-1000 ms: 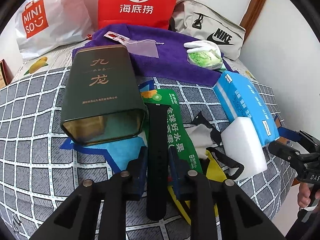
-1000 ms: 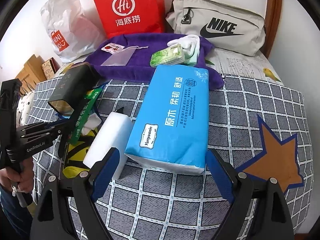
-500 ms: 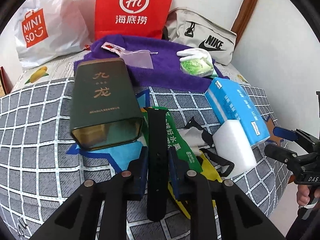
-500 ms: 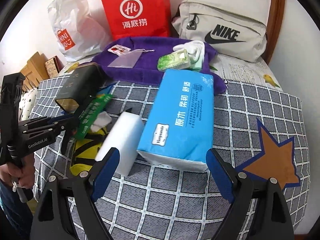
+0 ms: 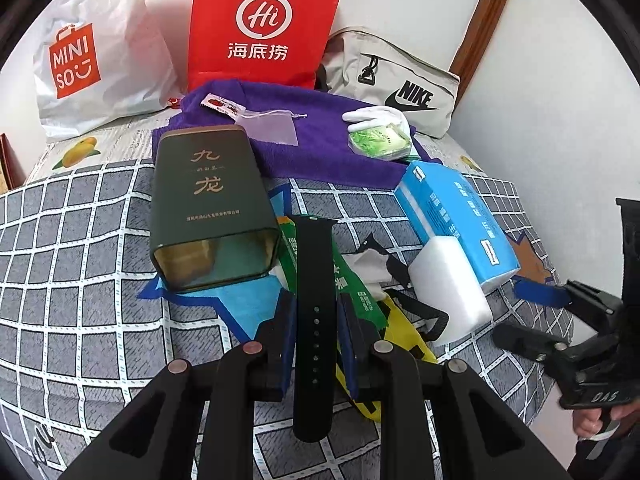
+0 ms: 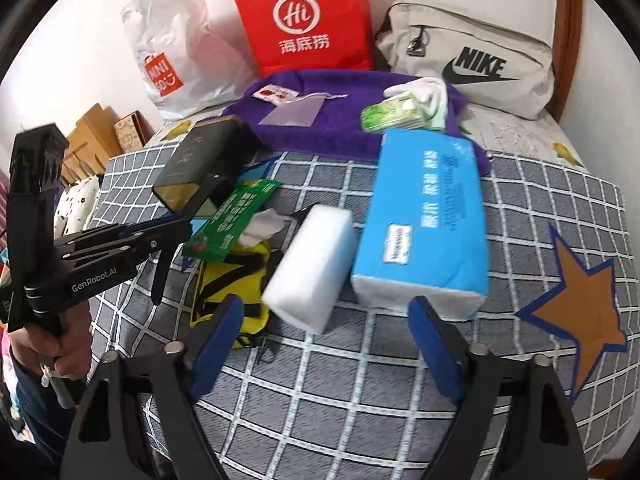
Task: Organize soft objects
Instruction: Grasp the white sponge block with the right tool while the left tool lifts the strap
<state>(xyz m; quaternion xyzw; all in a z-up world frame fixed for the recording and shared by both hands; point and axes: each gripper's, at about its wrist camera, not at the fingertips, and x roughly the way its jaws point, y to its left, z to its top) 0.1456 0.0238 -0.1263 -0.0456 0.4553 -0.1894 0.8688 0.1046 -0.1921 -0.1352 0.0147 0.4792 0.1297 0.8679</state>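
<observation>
- Since the earlier frame, the right tongs (image 6: 326, 334) have just been narrowing and have slid leftward over the bed (image 6: 540, 216), from framing the blue tissue pack (image 6: 426, 220) to framing the white foam block (image 6: 310, 268); nothing sits between the pads yet.
- Left tongs (image 5: 316, 332) are clamped narrow on the black watch strap (image 5: 314, 308), lifted clear of the checked bedspread, the strap pointing to 12 o'clock toward the tea tin (image 5: 210, 200).
- That tin lies on its side with its open mouth facing the strap, so I judge it is the container being filled, and the strap is held lengthwise to slide in.
- Right tongs stand fairly wide and empty, the foam block just beyond them at 12 o'clock, tissue pack at 1 o'clock.
- Other soft things wait on the purple towel (image 5: 320, 148) at the far side: a white glove (image 5: 376, 114) and a green tissue packet (image 5: 378, 140).
- Green fruit bag (image 6: 232, 218) and yellow pouch (image 6: 232, 276) lie between tin and foam.
</observation>
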